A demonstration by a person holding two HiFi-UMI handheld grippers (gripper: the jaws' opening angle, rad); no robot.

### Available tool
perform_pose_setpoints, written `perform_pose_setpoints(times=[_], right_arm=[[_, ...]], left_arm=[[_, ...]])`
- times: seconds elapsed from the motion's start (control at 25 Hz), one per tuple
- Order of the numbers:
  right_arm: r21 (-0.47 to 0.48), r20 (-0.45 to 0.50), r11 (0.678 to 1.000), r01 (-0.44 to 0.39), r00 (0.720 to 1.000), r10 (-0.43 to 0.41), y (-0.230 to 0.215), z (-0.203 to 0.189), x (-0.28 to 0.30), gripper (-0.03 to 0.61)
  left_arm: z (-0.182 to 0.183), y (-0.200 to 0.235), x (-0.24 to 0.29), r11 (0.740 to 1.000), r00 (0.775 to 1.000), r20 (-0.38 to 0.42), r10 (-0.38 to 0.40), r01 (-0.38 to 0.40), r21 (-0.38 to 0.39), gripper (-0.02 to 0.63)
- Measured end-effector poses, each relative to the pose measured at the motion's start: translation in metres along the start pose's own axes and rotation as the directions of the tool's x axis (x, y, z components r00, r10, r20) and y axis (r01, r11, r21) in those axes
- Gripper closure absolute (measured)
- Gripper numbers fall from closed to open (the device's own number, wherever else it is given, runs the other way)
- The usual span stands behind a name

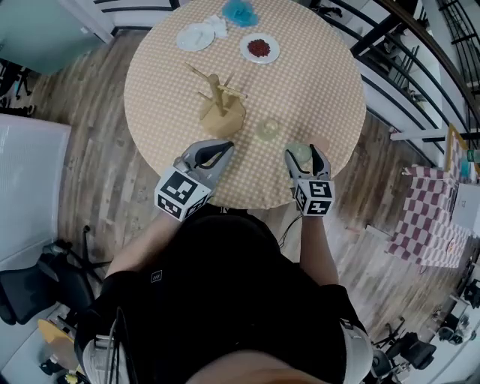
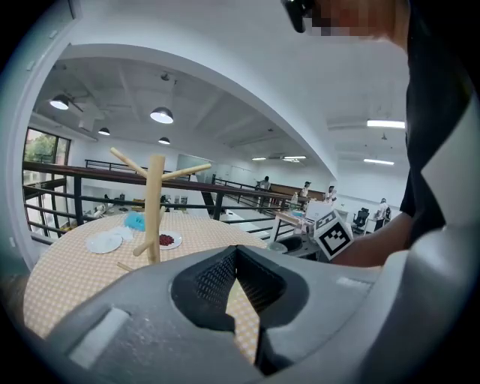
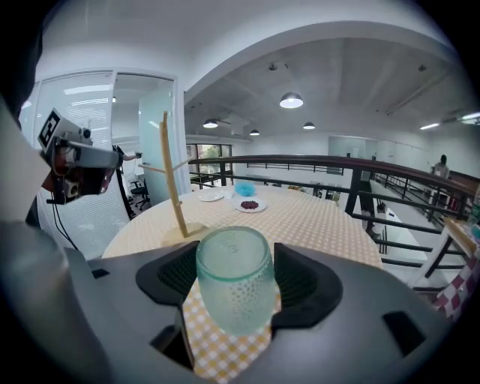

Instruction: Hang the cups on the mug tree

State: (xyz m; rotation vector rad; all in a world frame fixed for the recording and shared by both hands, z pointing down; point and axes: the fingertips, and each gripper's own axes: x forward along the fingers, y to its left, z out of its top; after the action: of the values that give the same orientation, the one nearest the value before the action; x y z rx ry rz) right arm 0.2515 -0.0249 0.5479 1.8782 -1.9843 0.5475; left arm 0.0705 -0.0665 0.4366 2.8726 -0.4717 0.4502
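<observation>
A wooden mug tree [image 1: 220,105] with bare pegs stands on the round checked table [image 1: 322,82]. My right gripper [image 1: 304,159] is shut on a pale green dimpled glass cup [image 3: 234,289] over the table's near edge. A second glass cup [image 1: 268,129] sits on the cloth between the tree and that gripper. My left gripper [image 1: 223,148] is shut with nothing in it, just in front of the tree's base. In the left gripper view the mug tree [image 2: 154,210] rises left of the closed jaws. The mug tree [image 3: 174,180] stands ahead and left in the right gripper view.
At the table's far side lie a white plate [image 1: 195,37], a plate with red bits [image 1: 259,48] and a blue object [image 1: 241,12]. A railing [image 1: 390,45] runs to the right of the table. A dark chair [image 1: 37,289] stands at lower left.
</observation>
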Motion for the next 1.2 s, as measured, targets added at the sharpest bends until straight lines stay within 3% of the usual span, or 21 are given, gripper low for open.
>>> perform_pose_setpoints(times=[0.16, 0.52, 0.8, 1.2], right_arm=[[-0.004, 0.064, 1.000, -0.028, 0.998, 0.029, 0.012, 0.041, -0.011, 0.264], [-0.060, 0.154, 0.983, -0.173, 0.971, 0.180, 0.062, 0.111, 0.006, 0.262], [-0.098, 0.140, 0.958, -0.269, 0.949, 0.281, 0.096, 0.133, 0.037, 0.264], [-0.094, 0.095, 0.927, -0.362, 0.924, 0.370, 0.133, 0.137, 0.075, 0.264]], left_arm=[[-0.001, 0.005, -0.012, 0.999, 1.000, 0.010, 0.014, -0.014, -0.033, 0.607], [-0.005, 0.018, -0.039, 0.994, 0.996, 0.026, 0.086, -0.085, -0.062, 0.607], [0.002, 0.042, -0.053, 0.987, 0.986, 0.049, 0.159, -0.157, -0.043, 0.607], [-0.012, 0.066, -0.077, 0.968, 0.971, 0.046, 0.235, -0.230, -0.096, 0.607]])
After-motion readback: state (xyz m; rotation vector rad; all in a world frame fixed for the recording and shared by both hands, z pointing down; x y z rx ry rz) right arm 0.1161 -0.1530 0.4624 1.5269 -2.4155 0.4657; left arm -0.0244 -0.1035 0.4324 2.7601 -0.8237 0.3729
